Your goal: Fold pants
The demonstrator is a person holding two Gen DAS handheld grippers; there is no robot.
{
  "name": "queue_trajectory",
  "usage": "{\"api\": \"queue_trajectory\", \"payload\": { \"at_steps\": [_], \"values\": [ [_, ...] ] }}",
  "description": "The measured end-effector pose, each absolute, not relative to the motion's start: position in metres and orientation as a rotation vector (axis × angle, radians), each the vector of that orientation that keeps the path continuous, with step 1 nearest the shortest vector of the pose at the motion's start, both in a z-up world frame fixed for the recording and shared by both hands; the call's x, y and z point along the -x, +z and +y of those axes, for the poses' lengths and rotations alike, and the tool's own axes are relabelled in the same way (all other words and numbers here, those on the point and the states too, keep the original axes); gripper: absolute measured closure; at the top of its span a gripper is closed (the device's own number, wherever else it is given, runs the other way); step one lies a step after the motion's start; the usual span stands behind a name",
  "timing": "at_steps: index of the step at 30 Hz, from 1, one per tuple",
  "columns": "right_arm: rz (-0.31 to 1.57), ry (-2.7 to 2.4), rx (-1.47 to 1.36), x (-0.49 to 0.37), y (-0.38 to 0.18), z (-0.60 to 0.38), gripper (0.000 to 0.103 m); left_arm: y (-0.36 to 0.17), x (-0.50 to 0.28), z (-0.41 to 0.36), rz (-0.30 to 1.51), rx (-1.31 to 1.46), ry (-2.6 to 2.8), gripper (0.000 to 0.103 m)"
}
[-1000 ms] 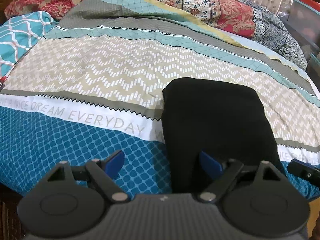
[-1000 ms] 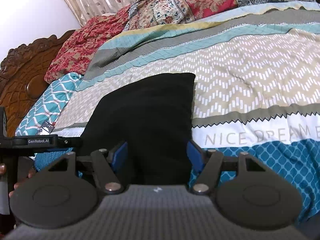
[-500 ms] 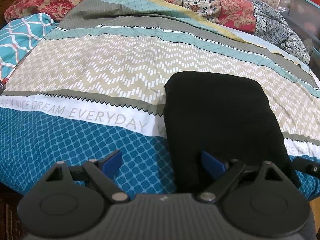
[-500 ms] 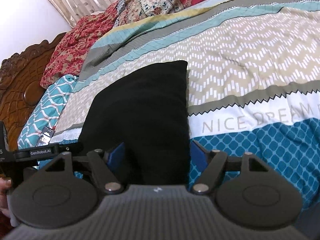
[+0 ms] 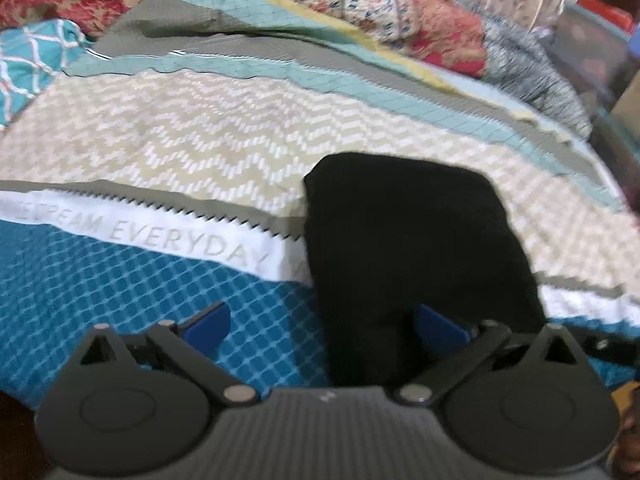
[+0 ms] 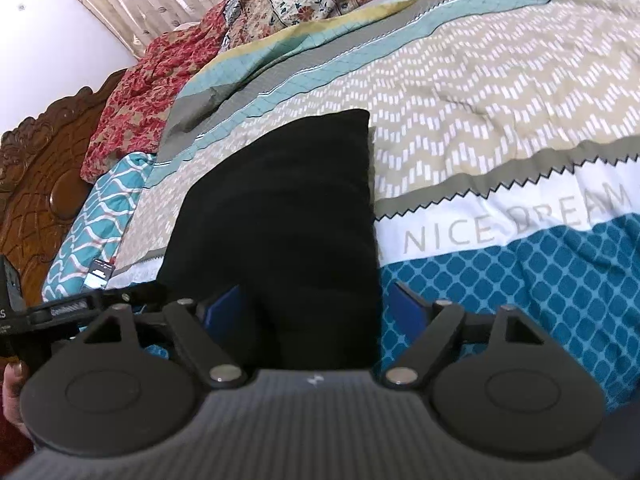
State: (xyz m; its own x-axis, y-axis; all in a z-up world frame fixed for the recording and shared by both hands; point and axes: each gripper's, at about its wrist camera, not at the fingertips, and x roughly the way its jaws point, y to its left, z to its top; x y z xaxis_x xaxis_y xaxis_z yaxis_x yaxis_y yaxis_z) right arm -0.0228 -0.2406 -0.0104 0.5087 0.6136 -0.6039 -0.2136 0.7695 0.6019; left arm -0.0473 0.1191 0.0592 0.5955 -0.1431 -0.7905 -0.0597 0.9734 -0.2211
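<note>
Pants (image 5: 416, 240), folded, lie on the bedspread (image 5: 168, 152); both hand-held grippers (image 5: 324, 326) (image 6: 314, 308) spread wide at their near edge.

Both rigs look the same: the left gripper (image 5: 324, 322) and right gripper (image 6: 316, 310) each have a grey ribbed body, two round matte black discs, black linkage arms on silver pivot screws, and blue finger pads (image 5: 206, 322). A small white logo marks each body. Bare skin (image 6: 10, 396) shows at the left edge.
</note>
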Motion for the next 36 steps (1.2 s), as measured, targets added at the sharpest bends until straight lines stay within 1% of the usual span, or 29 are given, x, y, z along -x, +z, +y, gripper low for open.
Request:
{"api": "queue_trajectory", "payload": {
  "at_steps": [6,13,17,23,24,27,29,30,31,32,33,34,36],
  "values": [
    [0.897,0.524,-0.495,0.020,-0.006,-0.241,0.016,0.050,0.036,0.138,0.947,0.376,-0.126,0.000],
    [0.900,0.514,-0.532,0.005,-0.008,-0.250,0.014,0.014,0.022,0.160,1.016,0.667,-0.207,0.000],
    [0.932,0.519,-0.564,-0.007,-0.014,-0.252,0.014,-0.005,0.013,0.156,1.038,0.703,-0.218,0.000],
    [0.994,0.547,-0.593,-0.028,-0.028,-0.249,0.011,-0.013,0.006,0.150,1.021,0.722,-0.275,0.000],
    [1.004,0.562,-0.625,-0.031,-0.031,-0.248,0.009,-0.014,0.006,0.149,1.019,0.732,-0.284,0.000],
    [1.042,0.609,-0.678,-0.037,-0.038,-0.238,0.000,-0.017,0.000,0.138,1.021,0.755,-0.320,0.000],
    [1.043,0.629,-0.651,-0.037,-0.038,-0.227,0.000,-0.018,-0.005,0.127,1.009,0.717,-0.320,0.000],
    [1.042,0.638,-0.620,-0.035,-0.036,-0.220,0.001,-0.017,-0.006,0.121,0.992,0.688,-0.315,0.001],
    [1.033,0.648,-0.557,-0.033,-0.033,-0.213,0.013,-0.016,-0.007,0.116,0.981,0.657,-0.312,0.004],
    [1.015,0.645,-0.471,-0.028,-0.027,-0.206,0.019,-0.012,-0.008,0.111,0.975,0.628,-0.311,0.012],
    [0.989,0.654,-0.415,-0.024,-0.020,-0.202,0.034,-0.007,-0.009,0.109,0.981,0.620,-0.317,0.021],
    [0.972,0.668,-0.404,-0.023,-0.015,-0.202,0.045,0.000,-0.011,0.109,0.981,0.651,-0.334,0.026],
    [0.918,0.698,-0.400,-0.020,0.005,-0.207,0.051,0.021,-0.015,0.108,0.925,0.693,-0.418,0.027]
  ]
}}
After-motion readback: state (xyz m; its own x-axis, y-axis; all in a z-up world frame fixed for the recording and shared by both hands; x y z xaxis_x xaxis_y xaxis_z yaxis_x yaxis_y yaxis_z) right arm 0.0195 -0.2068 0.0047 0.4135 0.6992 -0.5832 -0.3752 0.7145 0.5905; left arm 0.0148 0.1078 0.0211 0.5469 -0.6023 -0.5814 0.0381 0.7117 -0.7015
